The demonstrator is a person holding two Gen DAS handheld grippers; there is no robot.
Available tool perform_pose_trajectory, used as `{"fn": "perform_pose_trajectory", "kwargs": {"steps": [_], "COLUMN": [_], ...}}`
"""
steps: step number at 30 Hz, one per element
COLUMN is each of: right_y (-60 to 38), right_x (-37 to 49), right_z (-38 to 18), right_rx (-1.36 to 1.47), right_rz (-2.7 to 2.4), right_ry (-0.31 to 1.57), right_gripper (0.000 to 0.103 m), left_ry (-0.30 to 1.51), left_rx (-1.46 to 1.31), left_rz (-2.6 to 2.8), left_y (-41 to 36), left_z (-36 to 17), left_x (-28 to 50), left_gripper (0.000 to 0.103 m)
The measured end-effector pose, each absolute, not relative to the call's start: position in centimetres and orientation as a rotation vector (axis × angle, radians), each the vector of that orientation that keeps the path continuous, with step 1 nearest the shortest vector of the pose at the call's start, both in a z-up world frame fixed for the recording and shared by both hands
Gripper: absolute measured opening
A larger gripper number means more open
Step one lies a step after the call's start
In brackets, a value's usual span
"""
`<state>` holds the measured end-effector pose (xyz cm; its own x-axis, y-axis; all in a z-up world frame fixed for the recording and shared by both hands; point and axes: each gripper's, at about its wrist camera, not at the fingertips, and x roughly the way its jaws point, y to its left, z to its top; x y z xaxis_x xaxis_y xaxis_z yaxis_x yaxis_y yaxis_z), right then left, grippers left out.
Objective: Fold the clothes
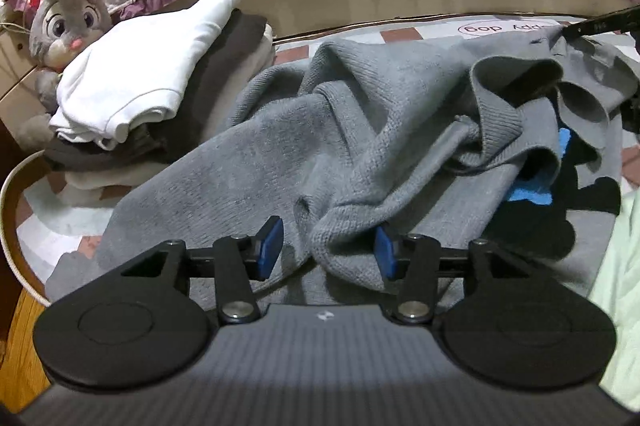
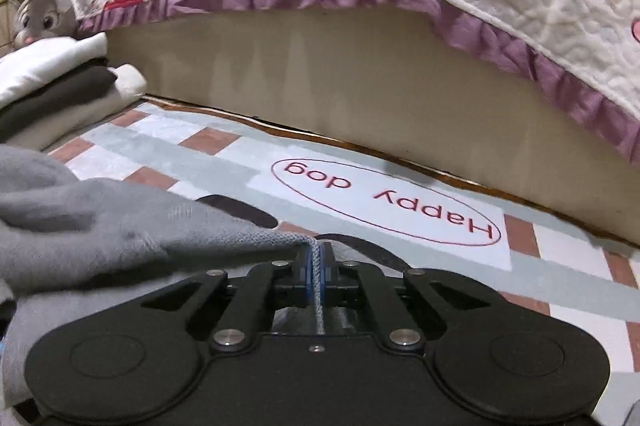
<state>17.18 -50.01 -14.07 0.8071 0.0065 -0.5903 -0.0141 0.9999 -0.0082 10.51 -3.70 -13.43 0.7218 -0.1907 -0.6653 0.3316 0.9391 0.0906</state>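
Right gripper (image 2: 318, 266) is pinching the grey sweater's (image 1: 280, 146) edge, lower centre; left gripper (image 1: 329, 246) is hanging open over a fold. Spreading step, likely; next, left needs to clamp that fold.

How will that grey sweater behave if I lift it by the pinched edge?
Probably floppy: the grey sweater lies in loose folds. Likely to drape and trail from the right gripper, pinching only one edge. Its thick knit suggests some weight.

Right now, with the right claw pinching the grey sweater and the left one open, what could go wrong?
1. The right claw holds only a thin knit edge of the grey sweater; a hard pull could slip it free.
2. The left claw is open over a bunched ridge, so closing may catch several layers.
3. The folded stack lies close by the sweater; dragging it leftward might topple it.
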Motion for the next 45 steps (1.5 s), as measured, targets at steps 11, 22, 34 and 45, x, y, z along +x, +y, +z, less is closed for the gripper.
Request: {"fn": "perform_pose_trajectory", "kwargs": {"steps": [11, 22, 34, 45], "right_y": [-49.4, -47.3, -48.0, -50.3], "right_x": [17.1, 17.6, 7.3, 0.1], "right_z": [-15.4, -16.8, -5.6, 2.8], "right_rx": [-0.033, -0.076, 0.04, 0.115], "right_rz": [0.193, 0.222, 0.01, -0.1], "right_ry": [0.696, 0.7, 0.417, 0.172], "right_gripper": [0.078, 0.014, 0.004, 0.003], "left_ry": [0.613, 0.449, 0.271, 0.065], "left_rx": [0.095, 0.185, 0.113, 0.129], "left_rz": [-0.318, -0.288, -0.218, -0.285], "left_y": [-3.1, -6.0, -5.4, -7.1], "left_z": [-10.7, -6.3, 0.4, 10.8], "left_x": [11.5, 10.9, 7.4, 5.9], "left_gripper": [0.012, 0.009, 0.008, 0.008]}}
